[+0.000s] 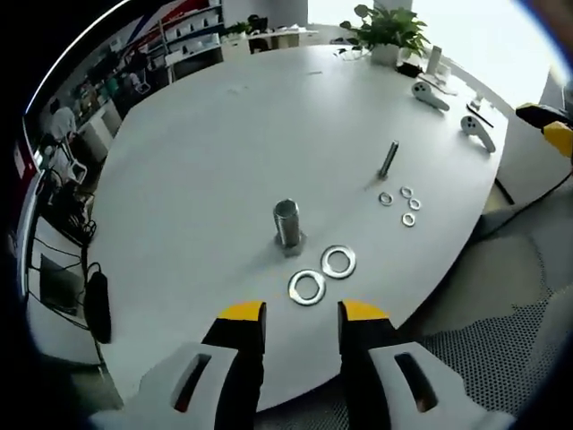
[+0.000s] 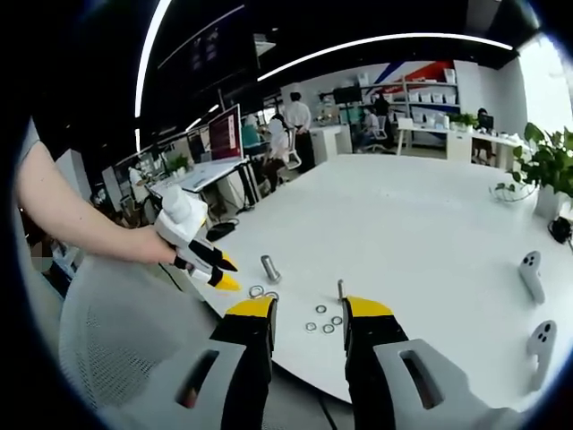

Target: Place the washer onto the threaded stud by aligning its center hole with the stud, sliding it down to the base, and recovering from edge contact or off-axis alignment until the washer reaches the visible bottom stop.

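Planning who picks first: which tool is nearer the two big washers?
Left. The left tool hovers just beside the big washers at the table edge; the right tool hangs back, off the table.

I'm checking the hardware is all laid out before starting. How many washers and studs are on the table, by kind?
Large washers: 2
Small washers: 4
Thick threaded stud: 1
Thin threaded stud: 1
Total: 8

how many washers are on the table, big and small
6: two large flat silver steel washers beside the thick threaded stud, four small silver washers near the thin bolt.
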The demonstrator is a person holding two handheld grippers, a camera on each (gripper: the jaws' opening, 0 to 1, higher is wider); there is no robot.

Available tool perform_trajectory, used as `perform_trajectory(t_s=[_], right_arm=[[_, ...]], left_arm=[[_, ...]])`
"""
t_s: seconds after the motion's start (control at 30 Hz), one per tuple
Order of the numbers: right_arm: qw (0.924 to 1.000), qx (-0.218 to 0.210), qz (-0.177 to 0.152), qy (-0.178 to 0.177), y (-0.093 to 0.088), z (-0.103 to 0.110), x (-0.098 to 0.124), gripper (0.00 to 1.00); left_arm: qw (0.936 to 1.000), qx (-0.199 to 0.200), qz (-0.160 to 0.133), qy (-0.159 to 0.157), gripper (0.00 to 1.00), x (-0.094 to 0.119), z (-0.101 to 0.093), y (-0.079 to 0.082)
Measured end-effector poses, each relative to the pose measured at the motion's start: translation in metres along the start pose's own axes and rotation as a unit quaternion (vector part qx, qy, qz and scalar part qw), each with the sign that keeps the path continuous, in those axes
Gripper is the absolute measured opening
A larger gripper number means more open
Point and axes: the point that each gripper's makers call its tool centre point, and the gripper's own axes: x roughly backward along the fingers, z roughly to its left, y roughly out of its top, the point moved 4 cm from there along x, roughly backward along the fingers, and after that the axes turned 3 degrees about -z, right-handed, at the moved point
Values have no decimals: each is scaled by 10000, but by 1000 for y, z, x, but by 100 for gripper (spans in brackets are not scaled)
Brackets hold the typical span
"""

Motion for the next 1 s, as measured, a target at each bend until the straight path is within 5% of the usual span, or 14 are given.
perform_trajectory(t_s=[0.43,1.0], right_arm=[[10000,1,42,-18,-1,-1,0,32],[9999,-14,86,-76,-3,-3,0,32]], left_arm=[[9998,-61,160,-142,30,-13,-7,0],[9981,-208,581,-74,31,-26,-3,-22]])
